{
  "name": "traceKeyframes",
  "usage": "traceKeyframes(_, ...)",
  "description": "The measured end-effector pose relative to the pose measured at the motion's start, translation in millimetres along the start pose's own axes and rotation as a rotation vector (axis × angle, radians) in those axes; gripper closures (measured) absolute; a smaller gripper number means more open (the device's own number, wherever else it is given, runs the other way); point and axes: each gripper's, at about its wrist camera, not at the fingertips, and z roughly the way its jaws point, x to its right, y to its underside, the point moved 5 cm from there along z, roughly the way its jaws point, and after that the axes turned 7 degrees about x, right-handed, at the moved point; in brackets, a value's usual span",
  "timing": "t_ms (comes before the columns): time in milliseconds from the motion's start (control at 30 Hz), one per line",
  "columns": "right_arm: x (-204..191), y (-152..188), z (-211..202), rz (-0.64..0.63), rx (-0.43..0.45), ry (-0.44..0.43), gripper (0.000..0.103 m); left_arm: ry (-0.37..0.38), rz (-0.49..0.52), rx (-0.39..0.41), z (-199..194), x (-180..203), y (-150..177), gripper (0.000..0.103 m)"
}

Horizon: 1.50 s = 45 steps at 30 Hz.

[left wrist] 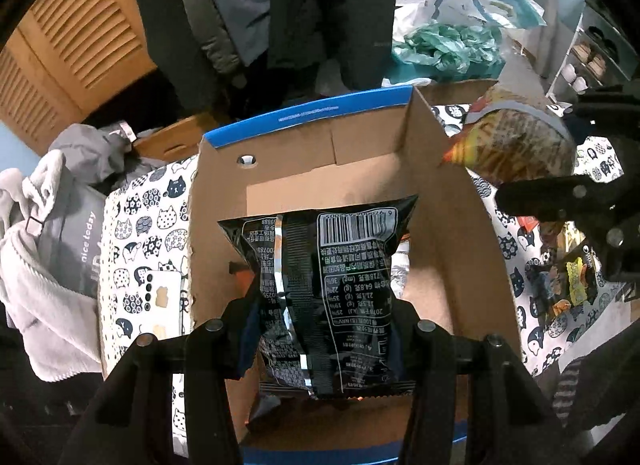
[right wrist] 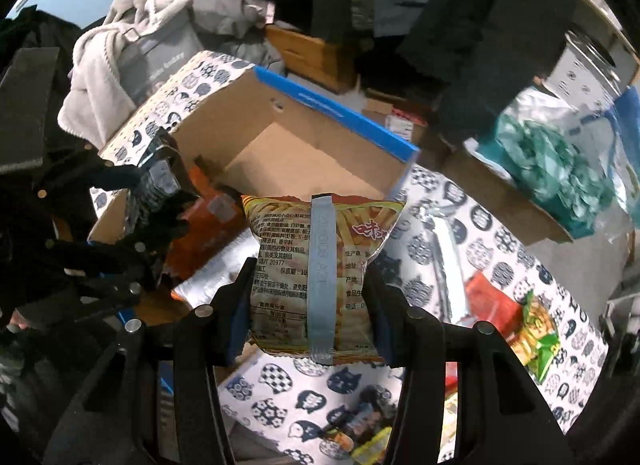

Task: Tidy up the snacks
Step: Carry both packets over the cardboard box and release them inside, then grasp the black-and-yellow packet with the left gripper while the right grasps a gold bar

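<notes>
You clenched the black packet (left wrist: pixel 324 297) and fries packet (right wrist: pixel 320 269) in your fingers; next, release both into the box (left wrist: pixel 452 257) beneath them.

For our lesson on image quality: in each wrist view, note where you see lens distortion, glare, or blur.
Left wrist view: fisheye bends the cardboard box walls outward, corners go black, and glare streaks the black snack bag in the left gripper. Right wrist view: same curved vignette; the fries snack bag in the right gripper is sharp, while the tablecloth to its right is smeared.

black packet (left wrist: pixel 328 297), blue-edged box (left wrist: pixel 308 113) (cat-print cloth (left wrist: pixel 148 225))
</notes>
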Motion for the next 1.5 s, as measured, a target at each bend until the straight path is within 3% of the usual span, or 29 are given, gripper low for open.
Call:
traceKeyframes(200, -7, -7, 7, 0.027, -0.008, -0.049, 0.05, -0.013, -0.033, -0.001, 1, -10, 1, 0.05)
traceKeyframes(333, -7, -9, 5, 0.025, 0.007, -0.042, 0.039, -0.027, -0.035, -0.008, 2, -11, 2, 0.036)
traceKeyframes(533, -1, -8, -2, 0.039, 0.019, -0.04, 0.036, -0.036, -0.009, 0.006, -2, -5, -3, 0.032)
traceKeyframes(633, 7, -5, -4, 0.055, 0.021, -0.026, 0.031, -0.034, -0.001, 0.017, -3, 0, -6, 0.025)
traceKeyframes(1033, 53, 22, -23, 0.142, 0.024, 0.02, 0.028, 0.026, 0.016, 0.035, -10, 32, -21, 0.025)
traceKeyframes(1500, 124, 80, -48, 0.281, 0.025, 0.073, 0.028, 0.123, 0.048, 0.044, -20, 95, -48, 0.025)
